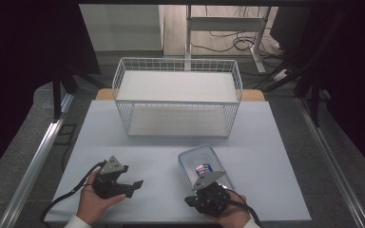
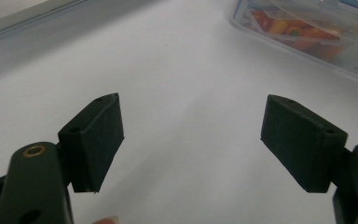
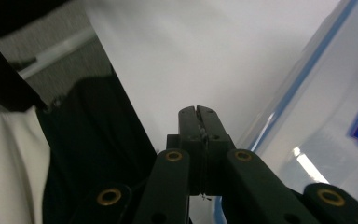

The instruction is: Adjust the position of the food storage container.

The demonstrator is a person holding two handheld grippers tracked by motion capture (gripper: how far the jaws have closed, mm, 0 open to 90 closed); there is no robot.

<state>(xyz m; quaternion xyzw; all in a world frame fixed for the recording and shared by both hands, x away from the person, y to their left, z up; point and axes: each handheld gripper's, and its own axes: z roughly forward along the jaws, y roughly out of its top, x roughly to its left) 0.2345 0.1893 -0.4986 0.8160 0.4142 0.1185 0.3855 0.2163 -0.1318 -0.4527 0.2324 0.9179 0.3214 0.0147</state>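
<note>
- The right tool [image 1: 208,197] sat with jaws pressed together, empty, at the near end of the clear lidded container [image 1: 203,166].
- The left tool [image 1: 134,186] lay spread on the table [image 1: 275,156].
- Beyond stood the empty wire basket [image 1: 177,97]; likely a pre-grasp pause, needing the right jaws opened first.

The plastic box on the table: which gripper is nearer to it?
Right. The right gripper sits at the near end of the box, its jaws shut beside the rim. The left gripper is open, apart to the box's left.
</note>
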